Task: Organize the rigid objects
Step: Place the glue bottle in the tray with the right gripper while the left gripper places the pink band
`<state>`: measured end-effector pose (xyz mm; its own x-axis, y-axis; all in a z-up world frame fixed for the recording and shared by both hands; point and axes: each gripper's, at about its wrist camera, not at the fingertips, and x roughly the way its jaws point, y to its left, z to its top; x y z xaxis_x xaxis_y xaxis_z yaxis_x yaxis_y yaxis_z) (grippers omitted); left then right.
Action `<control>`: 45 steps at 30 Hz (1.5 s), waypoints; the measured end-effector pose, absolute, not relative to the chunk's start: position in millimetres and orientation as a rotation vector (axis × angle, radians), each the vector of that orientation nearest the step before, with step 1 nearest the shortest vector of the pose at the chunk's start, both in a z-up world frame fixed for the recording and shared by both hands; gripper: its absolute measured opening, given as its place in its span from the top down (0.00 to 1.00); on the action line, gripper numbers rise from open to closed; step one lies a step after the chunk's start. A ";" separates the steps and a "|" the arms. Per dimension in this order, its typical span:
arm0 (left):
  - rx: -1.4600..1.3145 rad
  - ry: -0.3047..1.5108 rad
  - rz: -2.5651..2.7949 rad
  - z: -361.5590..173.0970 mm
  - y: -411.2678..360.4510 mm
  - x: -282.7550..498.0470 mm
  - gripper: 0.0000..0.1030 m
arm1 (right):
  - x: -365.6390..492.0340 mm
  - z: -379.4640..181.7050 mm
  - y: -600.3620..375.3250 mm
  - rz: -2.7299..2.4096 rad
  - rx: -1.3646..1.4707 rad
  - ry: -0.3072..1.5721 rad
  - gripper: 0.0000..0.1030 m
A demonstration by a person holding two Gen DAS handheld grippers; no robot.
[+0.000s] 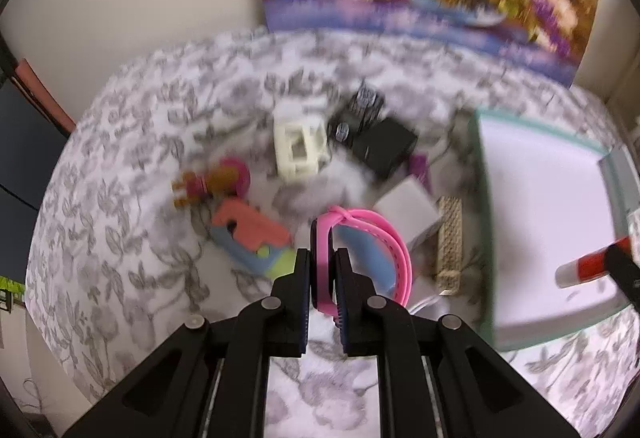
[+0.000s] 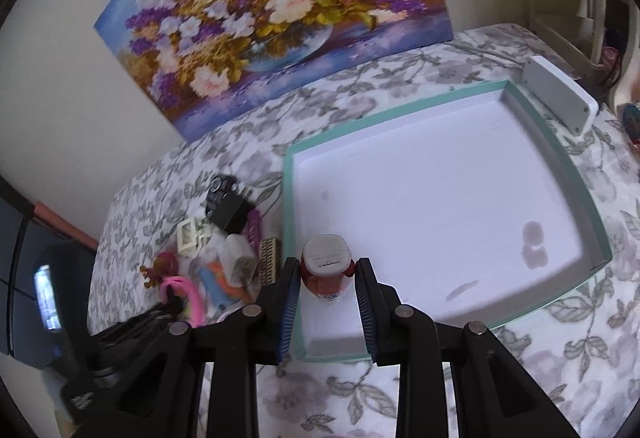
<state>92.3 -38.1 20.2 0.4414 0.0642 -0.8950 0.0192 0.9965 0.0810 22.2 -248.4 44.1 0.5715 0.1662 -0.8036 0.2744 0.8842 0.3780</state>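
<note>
Mid-transfer: left gripper (image 1: 322,258) clamps the pink wristband (image 1: 360,238) (watch, probably; view is blurred) left of the teal tray (image 2: 560,174), right gripper (image 2: 326,270) grips a red bottle (image 2: 326,274) over the tray's near-left corner; next: lower, release.

Pink watch (image 1: 360,238) between closed jaws — toy clutter beyond

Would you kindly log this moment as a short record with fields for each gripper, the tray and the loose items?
left gripper: shut on pink wristband
right gripper: shut on red bottle, over the tray's near edge
tray: teal rim, white floor, nothing lying in it
loose items: cream block, black box, doll, piled left of tray
surface: floral cloth
</note>
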 end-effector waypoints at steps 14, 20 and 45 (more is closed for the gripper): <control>0.124 1.108 -0.272 21.6 -154.5 83.1 0.88 | 19.0 44.7 -332.0 -0.376 0.426 0.934 0.71; 0.140 1.098 -0.298 12.2 -184.3 86.1 0.88 | 16.2 37.2 -348.1 -0.448 0.400 0.956 0.71; 0.033 1.126 -0.175 6.1 -143.0 98.6 0.06 | 18.1 16.7 -341.5 -0.431 0.381 1.027 0.14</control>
<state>98.6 -143.0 6.1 0.4185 -0.1223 -0.9000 0.1560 0.9858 -0.0614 18.1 -341.5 16.7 0.4480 -0.1637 -0.8789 0.5121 0.8528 0.1022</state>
